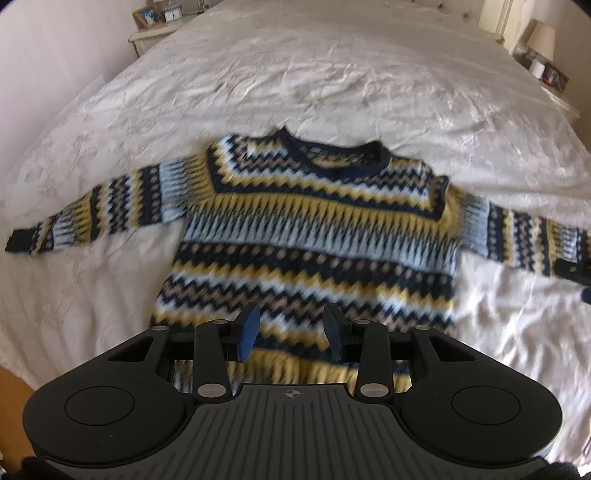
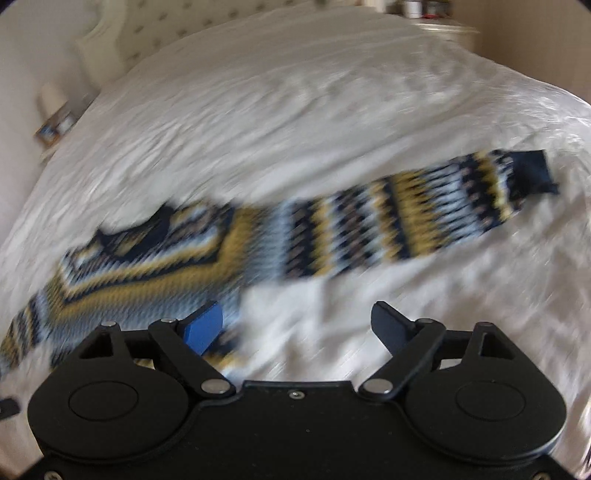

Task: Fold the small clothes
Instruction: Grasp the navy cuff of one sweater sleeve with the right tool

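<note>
A knitted sweater (image 1: pixel 314 229) in navy, yellow and pale blue zigzag bands lies flat and face up on the white bedspread (image 1: pixel 295 74), collar away from me and both sleeves spread out. My left gripper (image 1: pixel 291 328) hovers over its lower hem, the blue pads apart with only the knit showing between them. In the blurred right wrist view the sweater's body (image 2: pixel 155 266) is at the left and one sleeve (image 2: pixel 424 214) runs up to the right, ending in a navy cuff (image 2: pixel 532 173). My right gripper (image 2: pixel 299 325) stands open over bare bedspread (image 2: pixel 295 110) beside the sweater's side, below that sleeve.
A nightstand (image 1: pixel 151 33) with a picture frame and a clock stands at the bed's far left. Another nightstand with a lamp (image 1: pixel 543 37) is at the far right. The padded headboard (image 2: pixel 110 37) closes the far end. Wooden floor (image 1: pixel 11 387) shows at the near left.
</note>
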The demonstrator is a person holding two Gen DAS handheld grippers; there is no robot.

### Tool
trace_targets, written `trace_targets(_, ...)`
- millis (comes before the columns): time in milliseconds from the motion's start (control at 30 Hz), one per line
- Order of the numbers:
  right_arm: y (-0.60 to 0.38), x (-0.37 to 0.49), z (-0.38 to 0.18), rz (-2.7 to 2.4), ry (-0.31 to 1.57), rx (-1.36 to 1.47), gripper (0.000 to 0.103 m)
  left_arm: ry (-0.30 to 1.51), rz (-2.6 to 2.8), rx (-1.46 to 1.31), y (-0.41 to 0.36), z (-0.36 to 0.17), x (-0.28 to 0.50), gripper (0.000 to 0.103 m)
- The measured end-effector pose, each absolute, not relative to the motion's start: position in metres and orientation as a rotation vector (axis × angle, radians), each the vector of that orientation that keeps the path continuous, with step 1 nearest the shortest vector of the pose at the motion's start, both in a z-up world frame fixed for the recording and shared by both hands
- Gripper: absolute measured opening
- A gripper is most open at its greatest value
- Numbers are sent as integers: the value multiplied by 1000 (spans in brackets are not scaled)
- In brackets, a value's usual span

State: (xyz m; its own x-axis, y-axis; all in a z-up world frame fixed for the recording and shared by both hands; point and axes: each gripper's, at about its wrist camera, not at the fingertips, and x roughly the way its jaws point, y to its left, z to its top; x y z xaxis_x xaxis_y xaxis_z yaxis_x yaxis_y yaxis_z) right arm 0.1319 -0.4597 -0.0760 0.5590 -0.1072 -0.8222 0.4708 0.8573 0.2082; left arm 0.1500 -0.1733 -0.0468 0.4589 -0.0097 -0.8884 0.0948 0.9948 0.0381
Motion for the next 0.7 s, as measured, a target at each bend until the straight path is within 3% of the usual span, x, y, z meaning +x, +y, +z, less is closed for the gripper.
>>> trace_targets(367,-647,147,-111,-643,887,465,80,1105,-73,144,-234,-60,177,37)
trace_targets(667,-712,141,-161,-746,894,665,81,1099,-80,197,-251,-62,188,37)
trace_targets(700,-716,141,-164,-750,875,691,73,1097,-79,199,-251,-62,189,37)
